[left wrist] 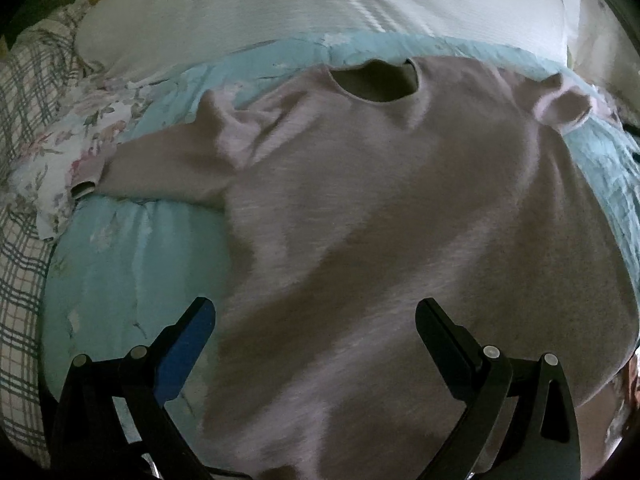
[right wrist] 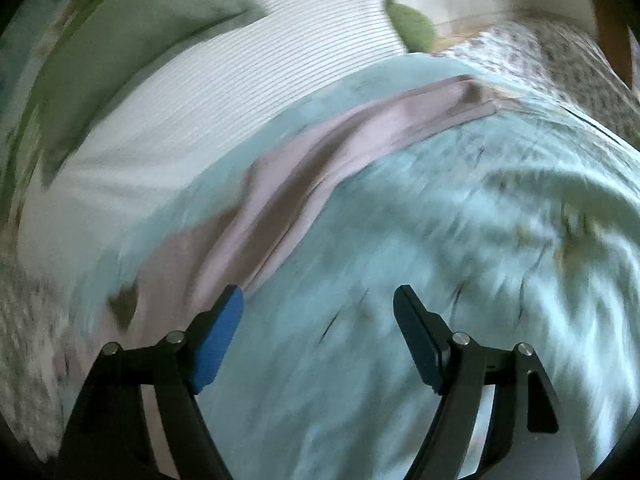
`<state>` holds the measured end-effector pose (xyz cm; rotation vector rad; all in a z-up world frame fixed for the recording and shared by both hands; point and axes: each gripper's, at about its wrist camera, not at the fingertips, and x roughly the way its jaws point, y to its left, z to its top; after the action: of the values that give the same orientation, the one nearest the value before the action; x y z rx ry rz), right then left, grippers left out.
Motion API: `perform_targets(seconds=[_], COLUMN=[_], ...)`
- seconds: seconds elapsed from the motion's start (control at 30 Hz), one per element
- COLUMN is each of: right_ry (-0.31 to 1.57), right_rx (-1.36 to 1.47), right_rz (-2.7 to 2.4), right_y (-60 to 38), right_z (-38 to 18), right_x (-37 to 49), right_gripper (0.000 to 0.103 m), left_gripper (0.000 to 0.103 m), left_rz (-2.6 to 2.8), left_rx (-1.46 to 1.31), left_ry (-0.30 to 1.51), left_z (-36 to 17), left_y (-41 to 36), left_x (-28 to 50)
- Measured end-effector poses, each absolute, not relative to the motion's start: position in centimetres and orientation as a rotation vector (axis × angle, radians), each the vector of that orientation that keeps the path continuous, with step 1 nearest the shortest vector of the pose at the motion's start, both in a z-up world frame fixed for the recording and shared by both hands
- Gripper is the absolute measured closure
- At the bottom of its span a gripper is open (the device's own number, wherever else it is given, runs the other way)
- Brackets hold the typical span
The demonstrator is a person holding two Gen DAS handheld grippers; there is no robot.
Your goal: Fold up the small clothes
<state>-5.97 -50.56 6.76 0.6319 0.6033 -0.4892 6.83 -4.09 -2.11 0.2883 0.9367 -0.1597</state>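
A mauve long-sleeved top [left wrist: 380,216] lies spread on a light blue quilt [left wrist: 132,256], its neck hole [left wrist: 376,82] at the far side. One sleeve [left wrist: 168,164] stretches left, and the other is bunched at the right [left wrist: 564,106]. My left gripper [left wrist: 316,312] hovers open over the top's lower body, nothing between its fingers. In the blurred right wrist view, a sleeve of the top [right wrist: 352,140] runs diagonally across the quilt [right wrist: 460,240]. My right gripper [right wrist: 318,300] is open above the quilt, just right of the sleeve's edge, empty.
A white ribbed cover [left wrist: 320,4] lies beyond the quilt. Floral fabric [left wrist: 80,136] and a plaid sheet [left wrist: 20,240] sit at the left. A green object [right wrist: 412,26] rests on the white cover, and a patterned spread [right wrist: 560,64] lies at the far right.
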Motion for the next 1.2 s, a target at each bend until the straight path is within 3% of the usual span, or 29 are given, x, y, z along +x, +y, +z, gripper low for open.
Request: perform_targets(seconds=[0.57,0.6,0.67,0.7,0.73,0.93,1.2], right_ry=[0.391,0.390,0.404,0.414,0.420,0.429,0.509], right_rx=[0.873,0.874,0.869,0.877,0.897,0.755,0.538], right_rz=[-0.772,-0.778,-0.798,-0.791,-0.768,-0.625,-0.251], right_y=[-68.4,-69.1,-70.3,-70.5,-70.7,-65.9,-50.7], right_z=[5.1,5.1,5.0,4.9,4.7,7.2,10.2], right_x=[-0.6,-0.4,-0.2,-0.3,-0.3,0.4,5.7], right_gripper=[0.027,0.031,0.055,0.081,0.097,0.097,0.097], left_gripper=[0.002,0.002,0.002,0.002,0.002,0.002,0.002], left_rz=[-0.174,-0.173,-0.169,-0.169,-0.169,-0.191,-0.226], left_rx=[0.389,0.392,0.392,0.387,0.385,0.375,0.336], left_ry=[1.041,1.047,1.069,1.080,1.086,1.087,1.047], left_z=[-6.1,-6.3,-6.8,-7.0,-7.0,-7.0,-6.2], left_y=[-8.2,-8.3,-8.4,-8.4,-8.4,-8.6,-7.8], left_x=[9.1,9.2,9.6,9.7,9.9,9.7,8.1])
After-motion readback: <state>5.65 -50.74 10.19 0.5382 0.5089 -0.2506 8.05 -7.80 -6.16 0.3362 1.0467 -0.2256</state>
